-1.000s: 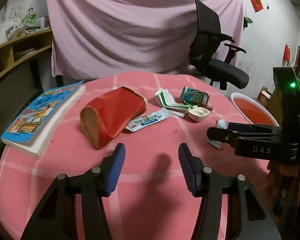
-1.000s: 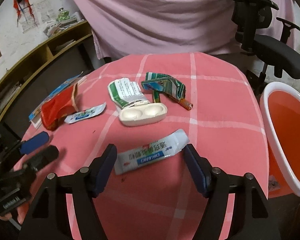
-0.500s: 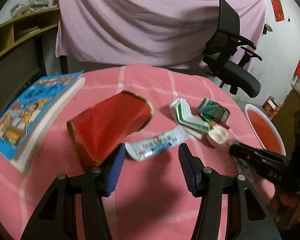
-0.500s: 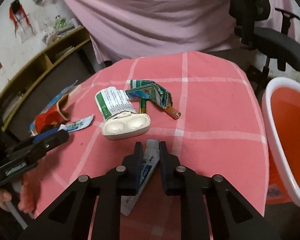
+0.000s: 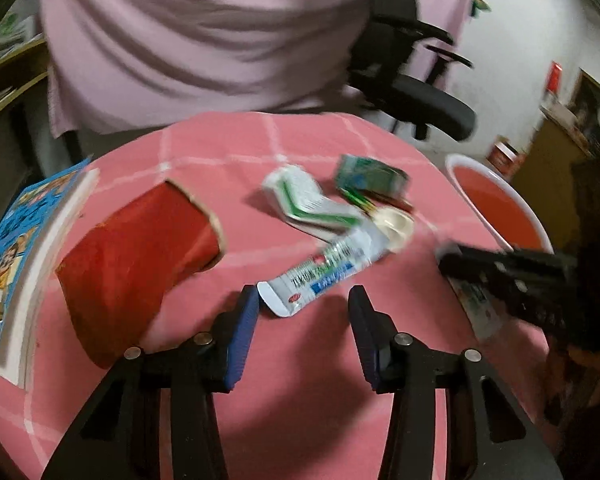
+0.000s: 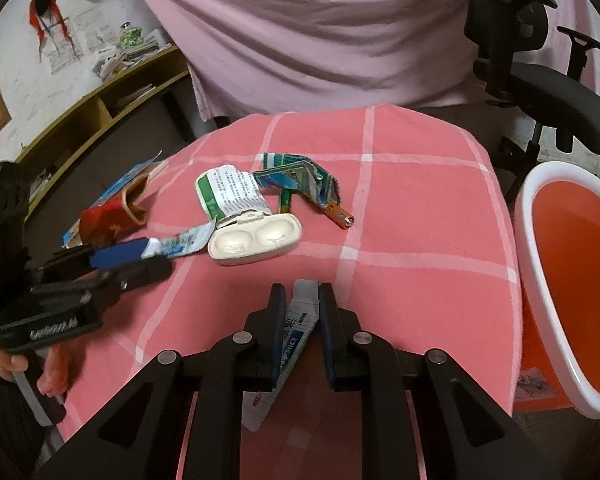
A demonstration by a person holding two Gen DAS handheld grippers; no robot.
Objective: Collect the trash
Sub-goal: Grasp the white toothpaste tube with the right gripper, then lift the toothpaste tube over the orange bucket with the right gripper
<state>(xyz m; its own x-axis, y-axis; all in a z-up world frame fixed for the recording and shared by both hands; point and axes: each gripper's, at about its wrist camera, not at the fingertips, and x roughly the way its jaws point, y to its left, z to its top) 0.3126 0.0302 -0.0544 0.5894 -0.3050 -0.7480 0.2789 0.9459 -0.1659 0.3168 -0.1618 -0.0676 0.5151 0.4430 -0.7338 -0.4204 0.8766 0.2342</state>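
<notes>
Since half a second ago the left gripper (image 5: 302, 312) has pushed forward, so the white-and-blue sachet (image 5: 324, 270) that lay ahead of it now has its near end between the two blue pads, and the right gripper (image 6: 303, 312) has lifted slightly with its catch.

The left jaws stand wide open around the sachet's near end; the left pad is just beside that end, but contact cannot be told through the blur. To the left of these jaws lies the flattened red paper cup (image 5: 140, 256), and further left the blue picture book (image 5: 16, 248). Ahead and right of the jaws sit a crumpled green-and-white packet (image 5: 308, 204), a green carton scrap (image 5: 370, 176) and a cream twin-well case (image 5: 394, 226).

The right jaws are nearly closed, pinching a second white-and-blue sachet (image 6: 296, 332) that runs back between the fingers. Ahead and left of them is the cream case (image 6: 256, 238), and ahead a battery (image 6: 340, 216). Well to the right, off the edge of the pink checked tablecloth (image 6: 420, 208), stands the orange bin (image 6: 572, 272).
</notes>
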